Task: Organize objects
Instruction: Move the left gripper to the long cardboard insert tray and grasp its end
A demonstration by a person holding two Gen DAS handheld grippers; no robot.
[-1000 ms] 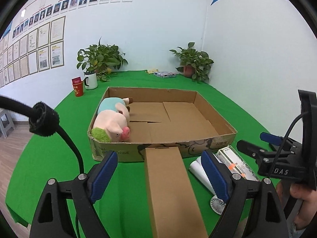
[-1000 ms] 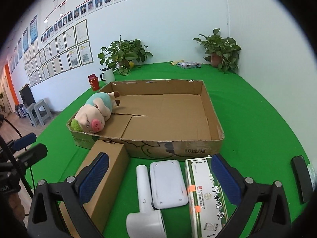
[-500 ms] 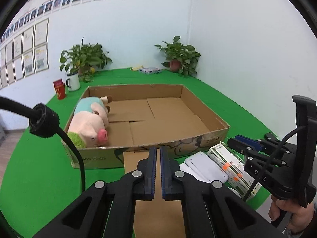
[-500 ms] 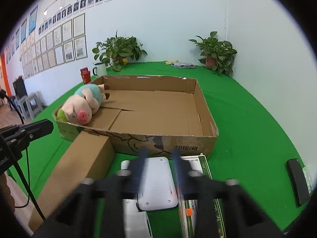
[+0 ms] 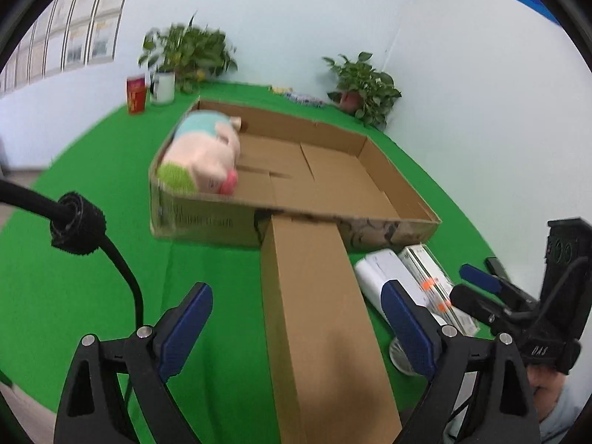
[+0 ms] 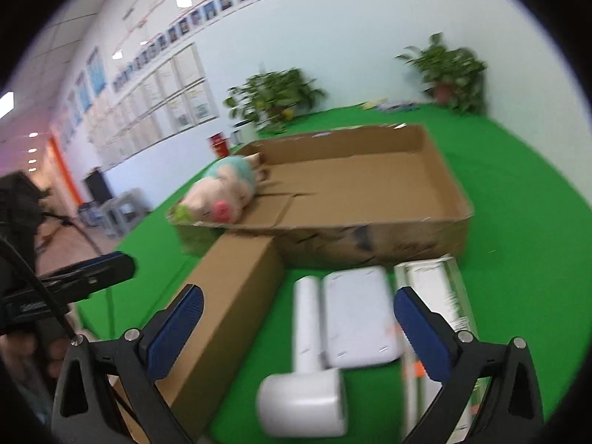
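On the green counter point(image 5: 92, 259), a shallow cardboard tray point(image 5: 392, 181) holds a plush pig point(image 5: 207, 155) lying in its left end. A long closed cardboard box point(image 5: 314, 314) lies in front of the tray, one end touching the tray's near wall. The left hand-held gripper point(image 5: 296, 333) has just been opening and stands wide, its blue pads on either side of that box, clear of it. Right of the box lie a white hair dryer point(image 6: 307, 370), a flat white case point(image 6: 359, 318) and a green-and-white carton point(image 6: 436, 296). The right hand-held gripper point(image 6: 296, 336) has also just spread open, empty, above the dryer and case.
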